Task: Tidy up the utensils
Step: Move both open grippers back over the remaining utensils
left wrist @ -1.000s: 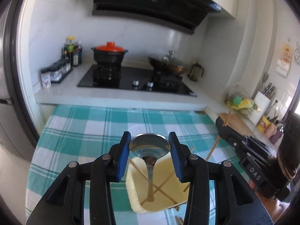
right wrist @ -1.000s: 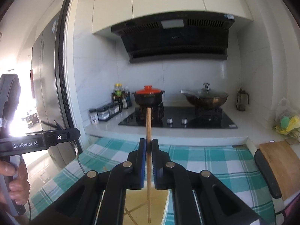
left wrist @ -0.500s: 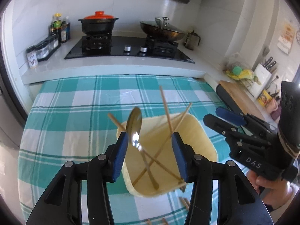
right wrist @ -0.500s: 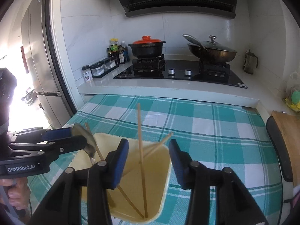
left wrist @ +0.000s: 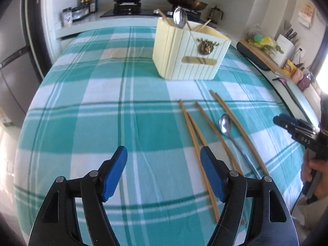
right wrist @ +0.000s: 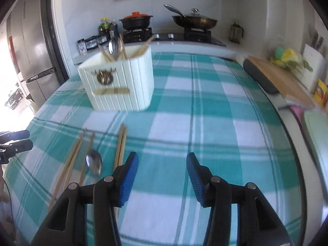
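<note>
holder (left wrist: 190, 55): spoon (left wrist: 180, 19), chopsticks inside | left gripper (left wrist: 164, 174) jaws just opened wider, empty | right gripper (right wrist: 162, 176) released, empty | chopstick ends hidden

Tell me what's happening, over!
Left tool open, empty; right tool open, empty. Spoon and chopsticks lying on cloth; holder has some already. Nothing blocking.

Left tongs (left wrist: 163, 165) empty, just widened; chopsticks (left wrist: 196, 141), spoon (left wrist: 225, 125) on tablecloth (left wrist: 102, 123).
</note>
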